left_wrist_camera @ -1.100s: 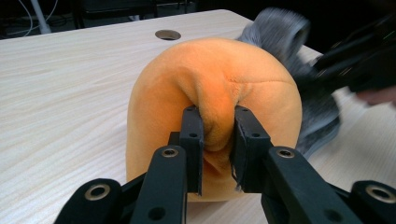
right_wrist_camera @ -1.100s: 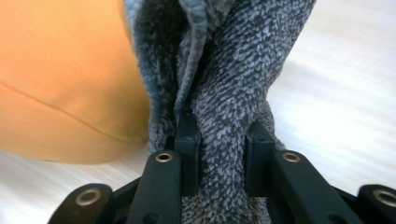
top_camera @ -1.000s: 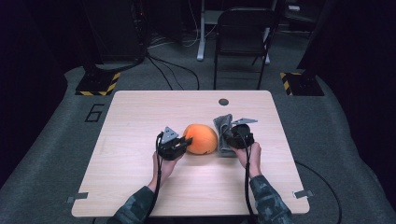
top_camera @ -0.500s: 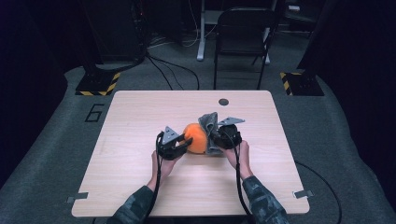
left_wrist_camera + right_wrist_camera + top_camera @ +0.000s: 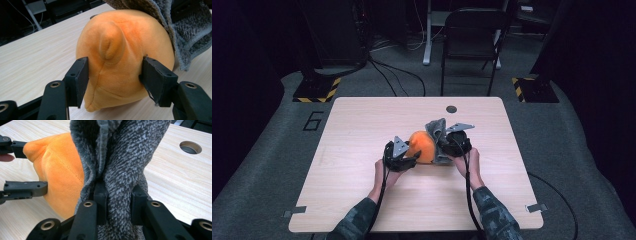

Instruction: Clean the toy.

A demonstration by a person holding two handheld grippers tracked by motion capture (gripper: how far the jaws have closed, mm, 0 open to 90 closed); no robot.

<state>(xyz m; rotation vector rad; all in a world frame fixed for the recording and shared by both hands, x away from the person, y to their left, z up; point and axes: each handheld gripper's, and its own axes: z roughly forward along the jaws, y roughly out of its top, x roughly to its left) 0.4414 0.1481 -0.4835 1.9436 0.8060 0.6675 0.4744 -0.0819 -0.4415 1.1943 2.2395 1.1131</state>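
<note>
So starting on the left, the left gripper (image 5: 408, 156) sat at the near-left side of the orange plush (image 5: 422, 146), and its jaws had just been opening, standing on either side of the plush's narrow end with the toy between them; the left pad (image 5: 79, 79) looked to be off the fabric, the right one was right at its edge and I couldn't tell if it touched. My guess is that hand had been steadying the plush and was letting go. The plush itself sat roughly mid-table on the pale wooden table (image 5: 362, 130), rounded and squishy-looking, soft orange with a darker blush on top, a little ear-like nub sticking up and a seam running down to a pointed corner at the bottom. Moving right, a grey fuzzy cloth (image 5: 130, 157) was draped against the plush's far-right side, touching it. The right gripper (image 5: 118, 202) was clamped tight on a bunched fold of that cloth, holding it up off the table, probably to pull it over the plush like a cover or to peel it off, hard to say which.
</note>
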